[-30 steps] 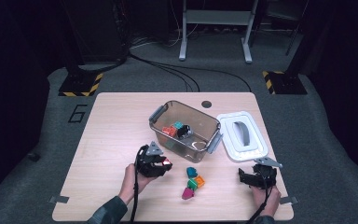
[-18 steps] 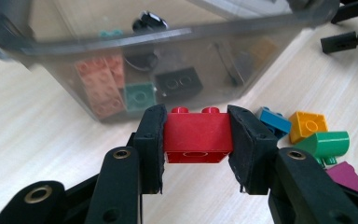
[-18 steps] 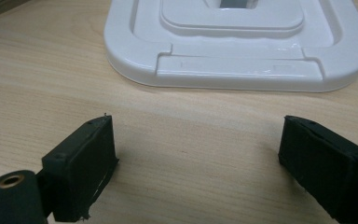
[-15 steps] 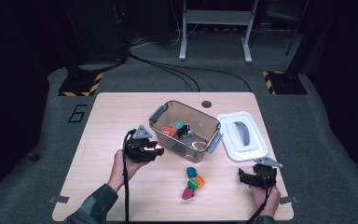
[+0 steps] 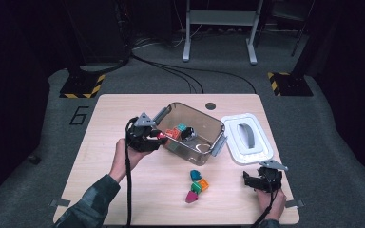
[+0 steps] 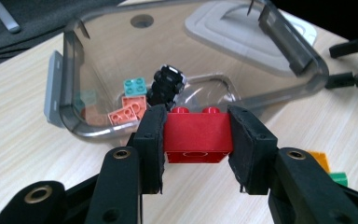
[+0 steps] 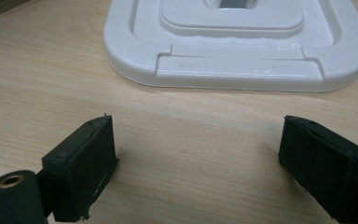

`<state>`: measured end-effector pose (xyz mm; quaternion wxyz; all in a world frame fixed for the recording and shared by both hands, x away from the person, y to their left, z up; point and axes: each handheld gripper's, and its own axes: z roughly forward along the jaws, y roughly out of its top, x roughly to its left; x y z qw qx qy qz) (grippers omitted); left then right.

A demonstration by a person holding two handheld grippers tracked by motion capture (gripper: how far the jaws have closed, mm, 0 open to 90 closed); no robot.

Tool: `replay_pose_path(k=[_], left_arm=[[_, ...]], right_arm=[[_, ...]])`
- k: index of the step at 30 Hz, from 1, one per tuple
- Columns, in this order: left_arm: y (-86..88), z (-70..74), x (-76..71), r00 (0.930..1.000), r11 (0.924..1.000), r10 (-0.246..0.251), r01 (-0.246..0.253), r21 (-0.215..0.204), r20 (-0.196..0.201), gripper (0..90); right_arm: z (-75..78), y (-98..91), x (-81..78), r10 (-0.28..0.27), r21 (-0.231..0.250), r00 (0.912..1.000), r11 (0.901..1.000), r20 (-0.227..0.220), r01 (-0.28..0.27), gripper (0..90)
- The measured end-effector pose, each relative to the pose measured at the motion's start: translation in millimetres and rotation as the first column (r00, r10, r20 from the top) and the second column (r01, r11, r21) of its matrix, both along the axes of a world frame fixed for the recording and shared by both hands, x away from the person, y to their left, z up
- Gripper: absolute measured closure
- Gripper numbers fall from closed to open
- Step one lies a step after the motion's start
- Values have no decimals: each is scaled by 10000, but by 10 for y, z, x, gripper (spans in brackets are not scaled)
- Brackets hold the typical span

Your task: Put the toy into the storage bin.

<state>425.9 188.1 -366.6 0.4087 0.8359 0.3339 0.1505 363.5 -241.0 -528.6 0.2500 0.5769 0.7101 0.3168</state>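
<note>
Red brick [image 6: 196, 134] is sitting pinched in left gripper [image 6: 196, 140] fingers at the clear bin's [image 5: 217, 127] near rim; right gripper [image 7: 198, 163] fingers are resting spread beside white lid [image 7: 242, 51]. Floor reads "6" [image 5: 78, 115].

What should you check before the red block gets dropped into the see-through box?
1. Grip: left gripper is clamped on both sides of the red block: ok.
2. Box: the clear bin is open, with its white lid lying beside it on the table: ok.
3. Position: the block is at the bin's near wall, not plainly over the opening: not ok.
4. Room inside: a few small blocks and a black wheel lie on the bin floor, with bare floor left: ok.
5. Right gripper: open, holding nothing, away from the bin: ok.
</note>
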Motion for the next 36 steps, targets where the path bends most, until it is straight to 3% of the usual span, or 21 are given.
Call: replay_pose_path(k=[10,20,31,36], left_arm=[[-139,128,91,9999,10000,-77,76,59,149,589],[-353,123,197,9996,9997,-224,224,-50,-195,588],[-657,-68,267,9946,9983,-512,534,218,-901,587],[-756,-145,288,9932,9975,-520,566,414,-1045,587]], right_arm=[[0,0,0,0,1,10000,10000,0,0,99],[0,0,0,-2,5,10000,10000,0,2,99],[0,-1,0,7,8,10000,10000,-4,-7,99],[0,-2,0,6,21,10000,10000,0,-6,99]])
